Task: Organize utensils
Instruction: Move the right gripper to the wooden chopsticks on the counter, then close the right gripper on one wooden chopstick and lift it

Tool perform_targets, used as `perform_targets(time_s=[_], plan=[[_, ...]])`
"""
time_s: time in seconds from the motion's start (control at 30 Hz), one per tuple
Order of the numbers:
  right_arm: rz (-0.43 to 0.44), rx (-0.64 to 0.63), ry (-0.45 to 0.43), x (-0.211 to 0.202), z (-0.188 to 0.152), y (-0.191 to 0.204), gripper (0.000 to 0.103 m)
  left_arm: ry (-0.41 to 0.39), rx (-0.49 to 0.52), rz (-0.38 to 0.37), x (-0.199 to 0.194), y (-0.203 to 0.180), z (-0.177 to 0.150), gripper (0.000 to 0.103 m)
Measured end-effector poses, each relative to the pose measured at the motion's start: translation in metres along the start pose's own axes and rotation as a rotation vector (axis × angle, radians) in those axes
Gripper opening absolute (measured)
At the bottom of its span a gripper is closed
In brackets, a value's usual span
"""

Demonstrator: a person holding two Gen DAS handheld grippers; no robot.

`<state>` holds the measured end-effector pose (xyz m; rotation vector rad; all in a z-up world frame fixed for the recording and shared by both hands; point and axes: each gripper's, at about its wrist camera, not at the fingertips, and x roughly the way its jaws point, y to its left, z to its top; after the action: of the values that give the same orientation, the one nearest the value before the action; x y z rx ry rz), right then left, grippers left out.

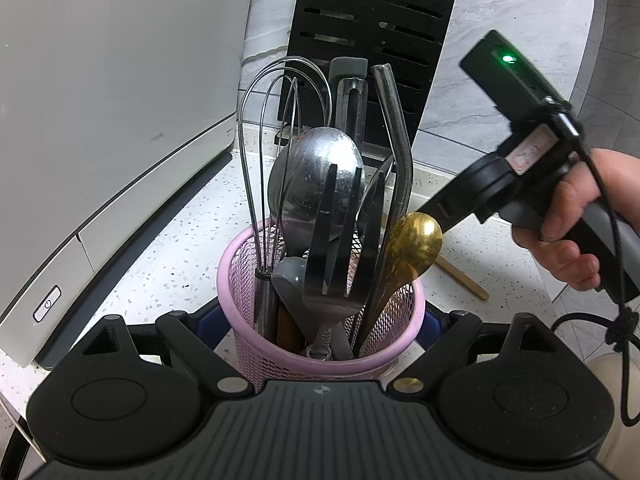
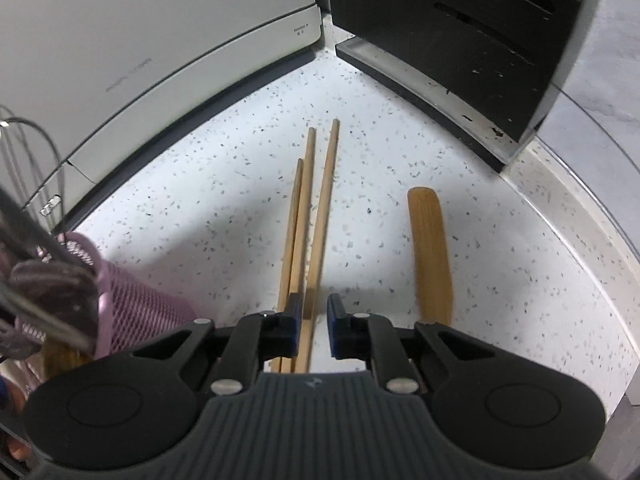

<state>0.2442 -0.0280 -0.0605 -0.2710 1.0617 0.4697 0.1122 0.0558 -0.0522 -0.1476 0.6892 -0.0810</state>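
A pink mesh basket stands on the speckled counter, and my left gripper is shut on it, a blue pad against each side. It holds a whisk, a steel ladle, a black slotted turner, a gold spoon and a steel straw. Three wooden chopsticks lie side by side on the counter. My right gripper points down over their near ends. Its jaws stand narrowly open around one stick, and a gap shows at the right pad. A flat wooden handle lies to the right.
A white appliance stands along the left. A black slotted knife block leans at the back against the marble wall. A hand holds the right gripper's handle beside the basket, with its cable hanging below.
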Motion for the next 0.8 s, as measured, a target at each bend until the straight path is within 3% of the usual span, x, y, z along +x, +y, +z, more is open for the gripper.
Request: perform_targets(time_s=[0.37, 0.43, 0.8], plan=[[-0.056, -0.039, 0.048, 0.013, 0.02, 0.007, 0.009, -0.001, 0.0, -0.001, 0.0, 0.0, -0.001, 0.103], [-0.061, -0.035, 0.058, 0.015, 0.022, 0.008, 0.002, -0.001, -0.001, -0.001, 0.0, 0.0, -0.001, 0.103], [-0.015, -0.003, 0.009, 0.009, 0.014, 0.001, 0.001, 0.001, 0.0, -0.001, -0.001, 0.0, -0.001, 0.103]])
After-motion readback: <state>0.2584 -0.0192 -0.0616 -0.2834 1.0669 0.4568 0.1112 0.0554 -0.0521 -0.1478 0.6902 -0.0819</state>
